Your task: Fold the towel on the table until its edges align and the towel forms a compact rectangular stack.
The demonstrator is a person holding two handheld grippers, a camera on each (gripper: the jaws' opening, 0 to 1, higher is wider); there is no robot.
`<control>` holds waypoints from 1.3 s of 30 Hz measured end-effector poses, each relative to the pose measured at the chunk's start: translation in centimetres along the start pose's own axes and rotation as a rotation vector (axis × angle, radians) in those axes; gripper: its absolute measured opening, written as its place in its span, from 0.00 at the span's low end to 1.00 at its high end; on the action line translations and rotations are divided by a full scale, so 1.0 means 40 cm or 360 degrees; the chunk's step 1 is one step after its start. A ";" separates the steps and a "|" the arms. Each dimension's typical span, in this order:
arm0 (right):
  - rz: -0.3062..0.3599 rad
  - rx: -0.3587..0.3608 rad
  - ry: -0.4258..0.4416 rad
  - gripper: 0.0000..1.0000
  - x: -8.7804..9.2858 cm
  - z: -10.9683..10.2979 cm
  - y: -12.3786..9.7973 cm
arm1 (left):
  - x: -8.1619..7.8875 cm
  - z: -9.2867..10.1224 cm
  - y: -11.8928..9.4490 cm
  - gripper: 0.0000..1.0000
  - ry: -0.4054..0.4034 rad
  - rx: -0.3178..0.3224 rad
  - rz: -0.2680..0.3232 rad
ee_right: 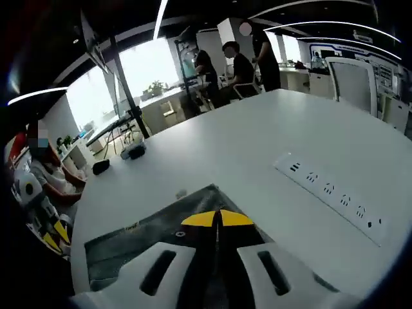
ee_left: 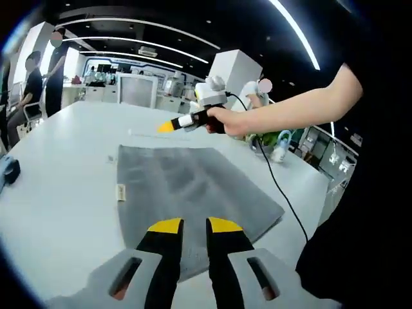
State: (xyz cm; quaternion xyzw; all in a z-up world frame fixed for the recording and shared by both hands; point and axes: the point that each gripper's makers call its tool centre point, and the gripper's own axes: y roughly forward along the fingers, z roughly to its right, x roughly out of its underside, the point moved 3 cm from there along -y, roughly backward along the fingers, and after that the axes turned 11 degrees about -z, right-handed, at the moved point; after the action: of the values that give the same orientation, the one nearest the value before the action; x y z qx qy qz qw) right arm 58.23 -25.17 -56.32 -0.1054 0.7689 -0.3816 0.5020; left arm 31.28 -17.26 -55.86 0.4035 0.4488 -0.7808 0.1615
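Yellow-tipped left gripper [ee_left: 194,226] nearest the lens in the left gripper view, jaws parted by a narrow gap and holding nothing, hovering over the near edge of the grey towel [ee_left: 193,183]. Spread flat and single-layered on the white table [ee_left: 64,193], close to its near edge, with a small label at the towel's left hem; still unfolded, by the look of it. Long axis running away from these jaws toward the far edge, so the likely fold carries the near hem forward. Right gripper [ee_left: 168,126] held in a hand [ee_left: 228,121] above the towel's far edge in the left gripper view. Seen from the right gripper view, right gripper [ee_right: 217,219] with tips pressed together, nothing between them, poised above a towel [ee_right: 161,228] corner; power strip [ee_right: 331,190] well apart toward the table's [ee_right: 257,141] side. Left gripper nearer the near hem, right nearer the far one.
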 end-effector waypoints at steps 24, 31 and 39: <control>-0.0031 0.0042 0.0057 0.00 0.155 0.081 -0.170 | 0.003 0.229 0.147 0.14 0.0073 -0.0021 -0.0147; -0.0131 0.0094 -0.0032 0.00 0.201 0.147 -0.164 | 0.009 0.238 0.194 0.14 0.0055 -0.0035 -0.0188; -0.0285 0.0065 -0.0083 0.00 0.257 0.193 -0.122 | 0.005 0.239 0.269 0.15 0.0080 -0.0034 -0.0231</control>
State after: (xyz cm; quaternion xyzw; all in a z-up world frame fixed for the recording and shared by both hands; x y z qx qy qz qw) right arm 58.87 -37.83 -61.62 -0.1734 0.7350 -0.4378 0.4879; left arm 33.12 -31.03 -59.56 0.3876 0.4890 -0.7753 0.0974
